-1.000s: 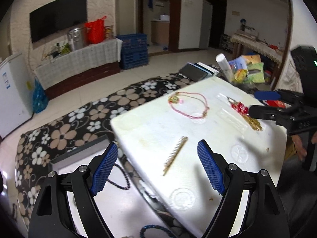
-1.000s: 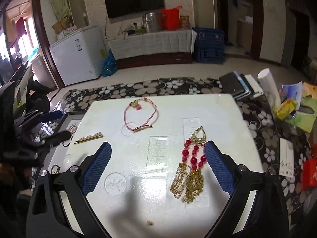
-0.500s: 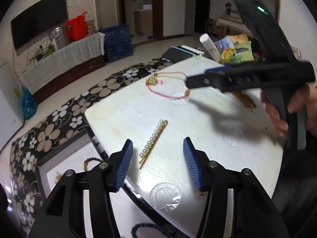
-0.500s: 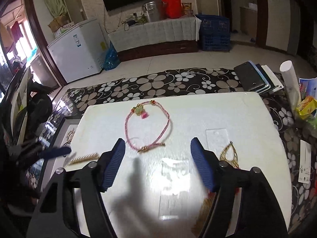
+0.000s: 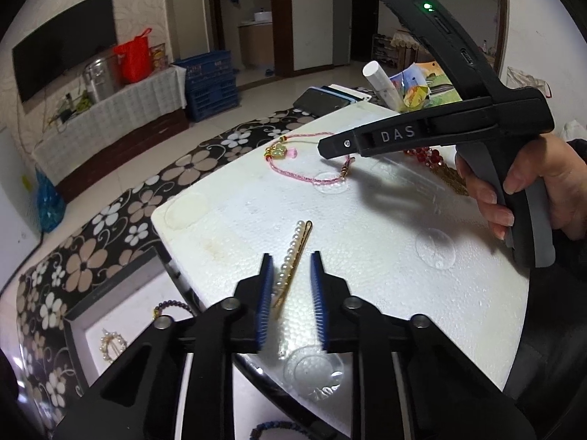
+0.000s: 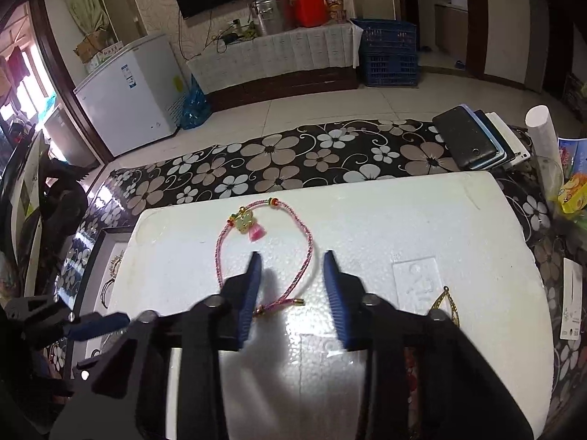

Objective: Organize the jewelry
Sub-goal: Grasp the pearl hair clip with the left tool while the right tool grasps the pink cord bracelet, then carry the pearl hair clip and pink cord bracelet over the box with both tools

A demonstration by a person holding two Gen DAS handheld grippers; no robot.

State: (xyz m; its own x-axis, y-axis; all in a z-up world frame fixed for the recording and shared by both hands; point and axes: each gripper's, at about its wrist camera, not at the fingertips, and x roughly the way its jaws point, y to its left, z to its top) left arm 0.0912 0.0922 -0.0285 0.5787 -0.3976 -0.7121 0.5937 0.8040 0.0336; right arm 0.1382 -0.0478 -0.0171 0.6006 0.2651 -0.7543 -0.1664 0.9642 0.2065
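Note:
A pearl and gold hair clip lies on the white foam board. My left gripper is partly open with its blue pads on either side of the clip's near end, not clamped. A pink cord bracelet with a gold charm and pink tassel lies further back; it also shows in the left wrist view. My right gripper is partly open, its pads straddling the bracelet's right strand and clasp. A red-bead and gold earring lies at the right, mostly hidden behind the right gripper.
An open grey jewelry box with a pearl brooch and bead bracelets sits left of the board on the floral cloth. Phones and books, a white tube and snack packets lie at the far right.
Both grippers have narrowed their jaws and come down closer. The left has closed in around the hair clip; the right has moved onto the pink bracelet.

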